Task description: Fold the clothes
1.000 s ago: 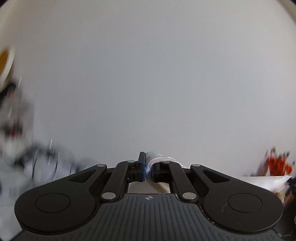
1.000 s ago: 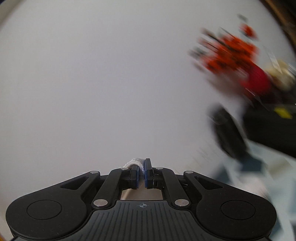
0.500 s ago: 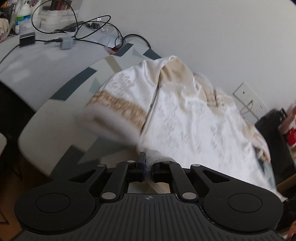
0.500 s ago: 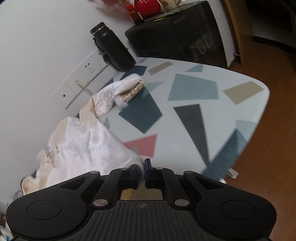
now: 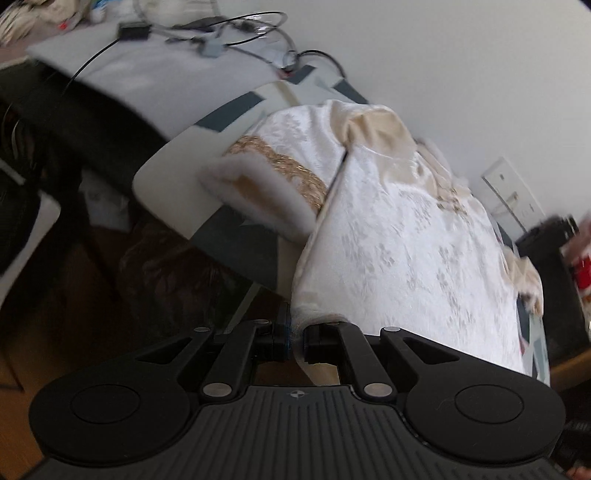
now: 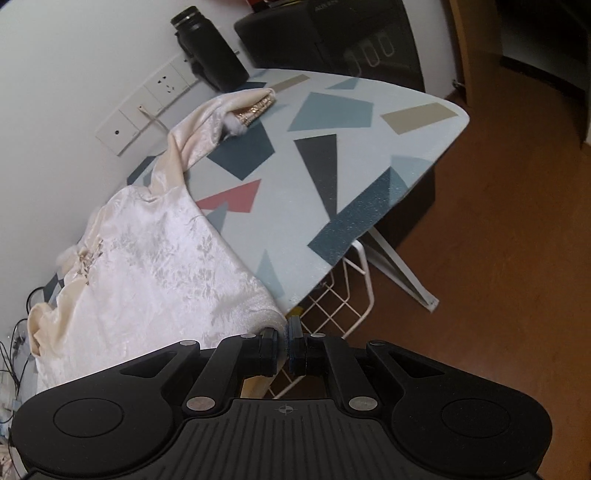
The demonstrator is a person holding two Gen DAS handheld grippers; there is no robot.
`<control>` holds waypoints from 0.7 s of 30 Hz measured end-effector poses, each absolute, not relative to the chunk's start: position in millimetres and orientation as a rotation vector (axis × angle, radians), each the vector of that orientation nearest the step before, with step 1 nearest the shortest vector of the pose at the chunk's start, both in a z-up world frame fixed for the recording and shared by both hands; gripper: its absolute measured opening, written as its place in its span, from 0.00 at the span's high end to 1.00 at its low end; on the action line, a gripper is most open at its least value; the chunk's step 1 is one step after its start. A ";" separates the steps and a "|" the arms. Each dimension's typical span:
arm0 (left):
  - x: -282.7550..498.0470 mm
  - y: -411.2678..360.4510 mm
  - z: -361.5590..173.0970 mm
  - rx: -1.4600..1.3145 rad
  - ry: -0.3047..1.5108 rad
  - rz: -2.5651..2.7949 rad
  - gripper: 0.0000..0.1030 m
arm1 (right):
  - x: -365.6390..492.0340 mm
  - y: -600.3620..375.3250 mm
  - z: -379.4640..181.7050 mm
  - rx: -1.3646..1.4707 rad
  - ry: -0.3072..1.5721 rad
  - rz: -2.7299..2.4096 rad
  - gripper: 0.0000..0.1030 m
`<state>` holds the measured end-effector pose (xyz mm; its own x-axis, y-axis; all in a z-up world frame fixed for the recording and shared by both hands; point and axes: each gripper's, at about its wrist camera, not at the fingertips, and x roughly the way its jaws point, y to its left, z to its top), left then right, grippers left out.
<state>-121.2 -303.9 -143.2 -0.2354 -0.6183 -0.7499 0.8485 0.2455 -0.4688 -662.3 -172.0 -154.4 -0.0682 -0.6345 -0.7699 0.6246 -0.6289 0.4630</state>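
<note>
Seeing far left corner of surface (image 5: pixel 155 173) only blurred, cables (image 5: pixel 236 33) there hard to read. White garment (image 6: pixel 155 273) lies spread on patterned surface, near hem off its front edge. Black bottle (image 6: pixel 210 51), wall sockets (image 6: pixel 147 99) behind sleeve. I hold left gripper (image 5: pixel 294 334) and right gripper (image 6: pixel 282 343) pointing steeply down, jaws of each clenched on hem.

Soft daylight, dim floor shadows, fisheye-curved edges, motion blur across the left wrist view.

Patterned table (image 6: pixel 369 155) bears white garment (image 6: pixel 147 266).
</note>
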 end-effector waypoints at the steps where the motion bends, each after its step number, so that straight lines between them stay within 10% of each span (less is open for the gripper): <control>1: -117.4 -307.8 -143.3 0.227 1.180 -1.378 0.94 | -664.4 -174.6 -152.9 1.315 -0.009 -1.825 0.95; 21: -174.5 -469.3 -113.8 0.195 0.921 -1.425 0.89 | -705.6 -363.5 -147.0 1.129 -0.156 -1.841 0.92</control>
